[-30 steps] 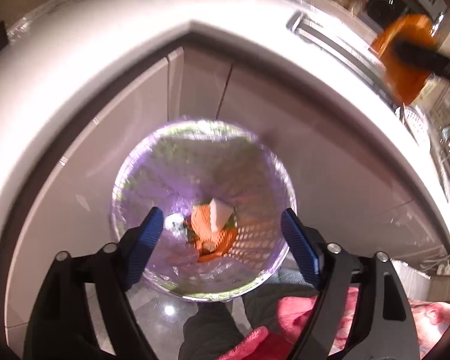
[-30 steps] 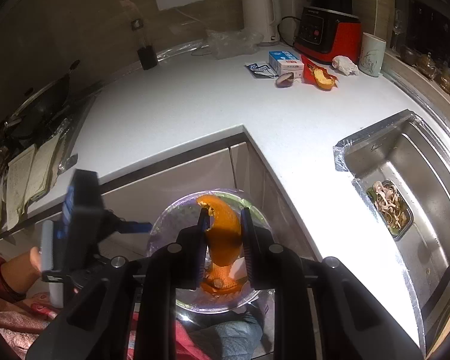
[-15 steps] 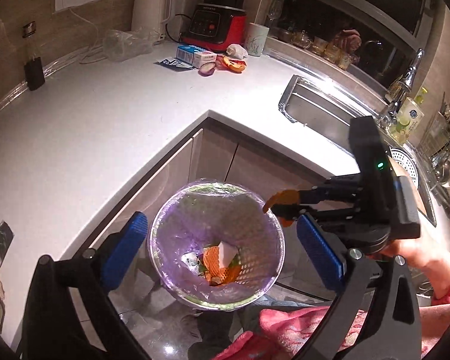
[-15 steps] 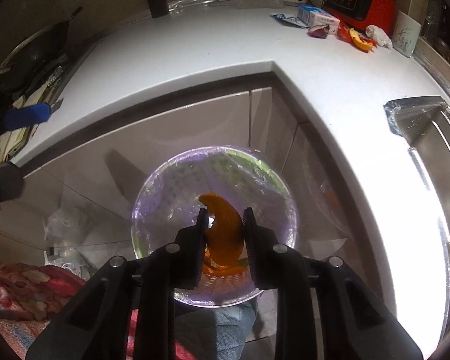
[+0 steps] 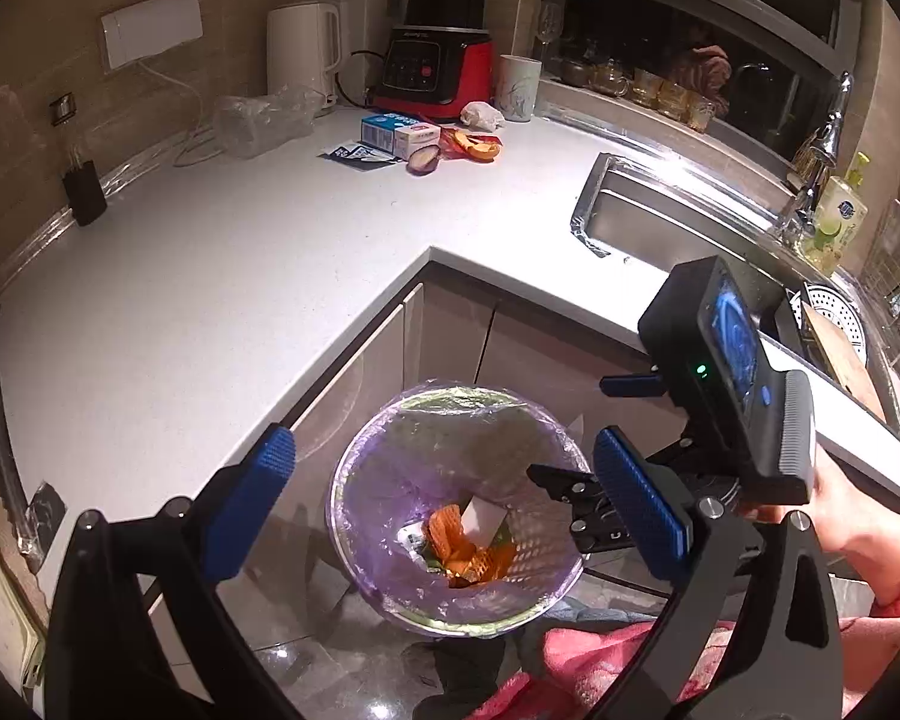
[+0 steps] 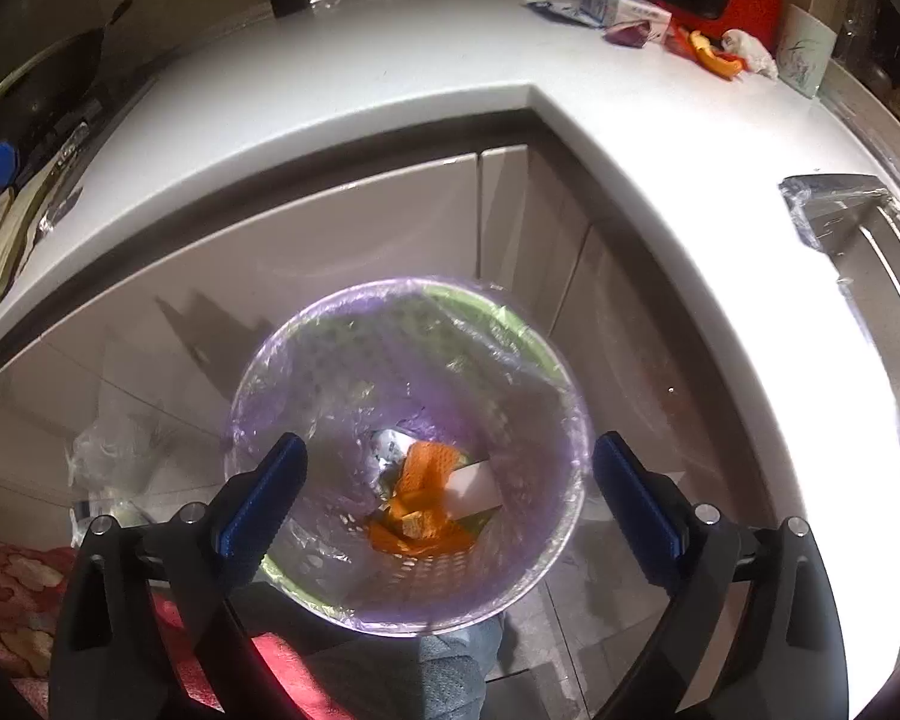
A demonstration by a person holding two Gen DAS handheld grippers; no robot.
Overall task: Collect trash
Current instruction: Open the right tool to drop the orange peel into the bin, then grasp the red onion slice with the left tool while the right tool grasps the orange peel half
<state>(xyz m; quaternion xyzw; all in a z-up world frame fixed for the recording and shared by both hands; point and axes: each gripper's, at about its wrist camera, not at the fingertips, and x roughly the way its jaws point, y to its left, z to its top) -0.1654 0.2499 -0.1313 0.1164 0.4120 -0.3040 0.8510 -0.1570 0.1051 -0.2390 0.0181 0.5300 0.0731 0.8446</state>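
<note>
A round bin with a purple liner (image 5: 384, 438) (image 6: 306, 354) stands on the floor in the counter corner. Orange peels (image 5: 450, 534) (image 6: 426, 468) and a white scrap (image 6: 471, 483) lie at its bottom. My right gripper (image 6: 444, 486) is open and empty right above the bin. My left gripper (image 5: 450, 498) is open and empty, higher, above the bin's near side. The right gripper's body (image 5: 732, 372) shows in the left wrist view, right of the bin. More trash lies far back on the counter: a blue-white carton (image 5: 390, 132), an onion half (image 5: 423, 159), orange peels (image 5: 474, 147), a crumpled tissue (image 5: 480, 115).
White L-shaped counter (image 5: 210, 276) wraps round the bin. Sink (image 5: 660, 222) at right. Kettle (image 5: 303, 54), red blender (image 5: 435, 69), cup (image 5: 517, 87) and a clear plastic bag (image 5: 258, 123) stand at the back. A wok (image 6: 42, 84) sits far left.
My right gripper opened and the orange peel it held dropped into the bin. My left gripper rose and pulled back from the bin.
</note>
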